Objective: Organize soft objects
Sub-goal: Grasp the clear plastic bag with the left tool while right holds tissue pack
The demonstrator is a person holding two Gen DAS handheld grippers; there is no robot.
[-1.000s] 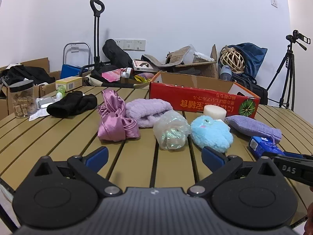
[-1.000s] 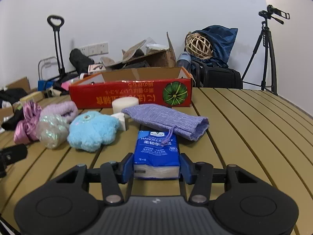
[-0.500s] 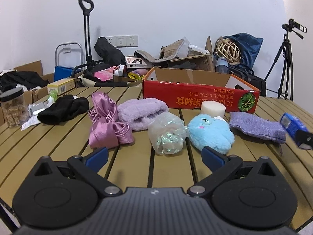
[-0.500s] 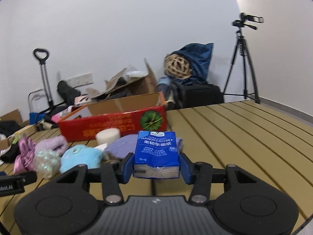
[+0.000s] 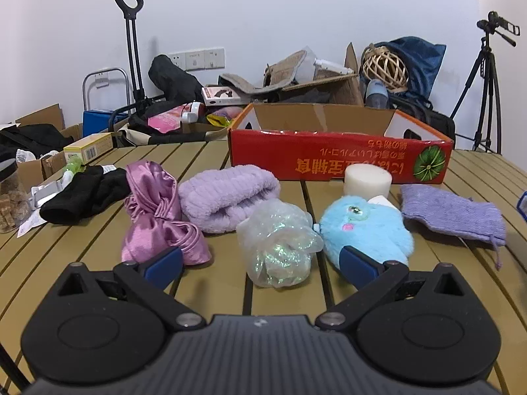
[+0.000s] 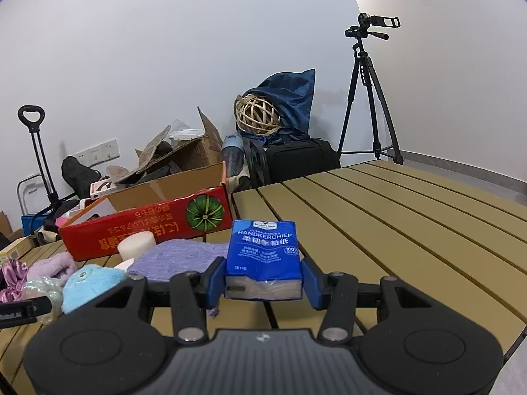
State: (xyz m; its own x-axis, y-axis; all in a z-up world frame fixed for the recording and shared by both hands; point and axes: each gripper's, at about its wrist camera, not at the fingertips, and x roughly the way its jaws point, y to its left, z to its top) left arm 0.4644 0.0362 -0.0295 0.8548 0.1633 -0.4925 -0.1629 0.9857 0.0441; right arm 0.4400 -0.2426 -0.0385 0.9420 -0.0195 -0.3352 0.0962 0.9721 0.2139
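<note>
soft items (image 5: 230, 194) on table (image 5: 98, 240), box (image 5: 336, 151) behind

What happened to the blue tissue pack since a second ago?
The right gripper lifted the blue tissue pack off the table and swung it right, away from the purple pouch. Its fingers stayed clamped on it. The soft toys stayed put.

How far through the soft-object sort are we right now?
Early. The red cardboard box shows nothing inside from these views. In hand: the right tongs grip the blue handkerchief tissue pack. The left tongs are open and empty. Left on the slatted wooden table: pink satin pouch, lilac fleece roll, iridescent mesh puff, blue plush toy, purple knitted pouch.
</note>
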